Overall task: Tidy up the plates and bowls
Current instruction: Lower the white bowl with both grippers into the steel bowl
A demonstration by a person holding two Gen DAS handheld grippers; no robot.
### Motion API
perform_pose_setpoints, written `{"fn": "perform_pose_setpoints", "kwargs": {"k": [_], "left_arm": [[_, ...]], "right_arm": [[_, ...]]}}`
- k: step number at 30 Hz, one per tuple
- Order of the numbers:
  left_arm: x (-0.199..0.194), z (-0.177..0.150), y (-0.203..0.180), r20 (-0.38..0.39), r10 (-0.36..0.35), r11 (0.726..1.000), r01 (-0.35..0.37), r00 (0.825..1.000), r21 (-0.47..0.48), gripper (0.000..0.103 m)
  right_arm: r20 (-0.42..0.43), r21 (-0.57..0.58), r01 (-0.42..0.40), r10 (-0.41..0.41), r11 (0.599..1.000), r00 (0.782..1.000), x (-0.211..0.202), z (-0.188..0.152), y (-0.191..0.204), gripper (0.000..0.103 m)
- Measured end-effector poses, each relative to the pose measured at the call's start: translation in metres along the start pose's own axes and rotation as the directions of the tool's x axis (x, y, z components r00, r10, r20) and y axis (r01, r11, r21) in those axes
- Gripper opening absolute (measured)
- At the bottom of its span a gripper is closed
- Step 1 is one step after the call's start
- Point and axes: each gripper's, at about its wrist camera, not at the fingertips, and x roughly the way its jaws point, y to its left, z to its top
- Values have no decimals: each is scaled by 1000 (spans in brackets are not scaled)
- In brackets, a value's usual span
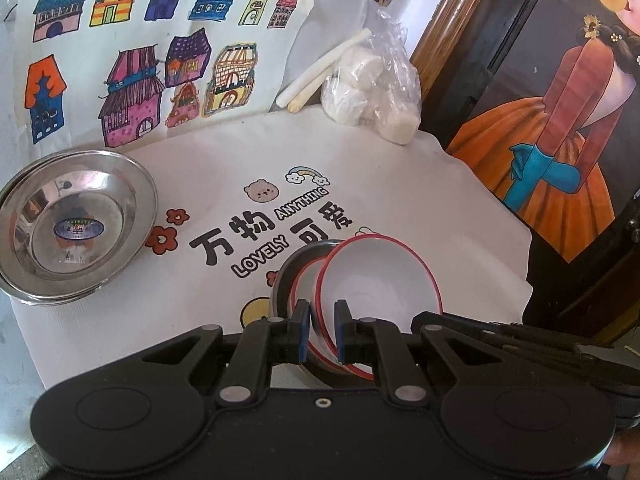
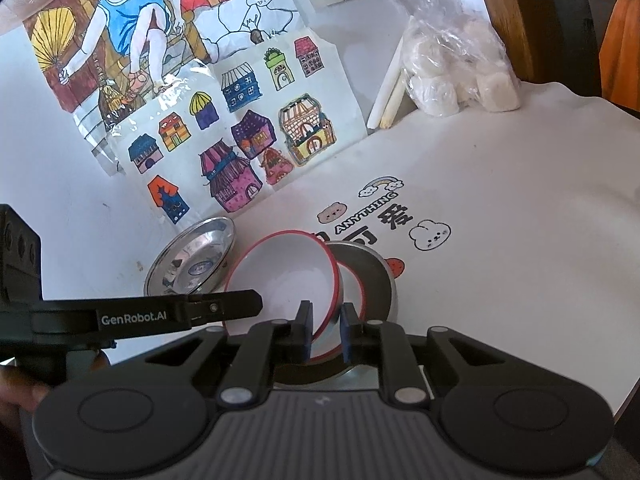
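A white bowl with a red rim (image 1: 380, 280) is tilted above a second red-rimmed bowl (image 1: 306, 284) that sits in a steel bowl (image 1: 286, 276). My left gripper (image 1: 323, 330) is shut on the near rim of the tilted bowl. In the right wrist view the same tilted bowl (image 2: 284, 276) leans over the nested bowls (image 2: 372, 276), and my right gripper (image 2: 326, 334) is shut on its rim from the opposite side. A stack of steel plates (image 1: 76, 224) lies at the left; it also shows in the right wrist view (image 2: 192, 260). The left gripper's finger (image 2: 224, 306) crosses that view.
A white printed cloth (image 1: 400, 184) covers the table. A plastic bag of white lumps (image 1: 376, 88) and two white sticks (image 1: 316, 76) lie at the back by the wall. Children's drawings (image 1: 132, 60) hang on the wall. A painted dark panel (image 1: 560, 120) stands right of the table edge.
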Motion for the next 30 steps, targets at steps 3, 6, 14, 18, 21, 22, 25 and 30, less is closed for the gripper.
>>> {"fn": "perform_pose_setpoints", "kwargs": {"k": [3, 6, 14, 18, 21, 22, 25, 30], "left_arm": [[1, 0, 0, -5, 0, 1000, 0, 1000, 0, 12], [3, 0, 1, -10, 1, 1000, -1, 1000, -2, 13], [5, 1, 1, -15, -1, 1000, 1, 1000, 1, 14], [6, 2, 1, -14, -1, 1000, 1, 1000, 8, 14], [7, 2, 0, -15, -1, 1000, 1, 1000, 17, 15], [7, 2, 0, -16, 0, 1000, 0, 1000, 20, 16], [8, 1, -1, -15, 5, 1000, -4, 1000, 29, 17], [8, 2, -2, -16, 7, 1000, -6, 1000, 31, 17]], "right_arm": [[-5, 2, 2, -2, 1000, 1000, 2, 0, -1, 18], [-11, 5, 2, -2, 1000, 1000, 4, 0, -1, 18], [-23, 6, 6, -5, 1000, 1000, 8, 1, -3, 18], [-26, 10, 5, -5, 1000, 1000, 9, 1, -5, 18], [-27, 13, 5, -5, 1000, 1000, 10, 0, -5, 19], [-28, 13, 5, -4, 1000, 1000, 10, 0, -5, 19], [-28, 13, 4, -4, 1000, 1000, 10, 1, -5, 19], [-28, 15, 3, -3, 1000, 1000, 11, 1, -5, 19]]}}
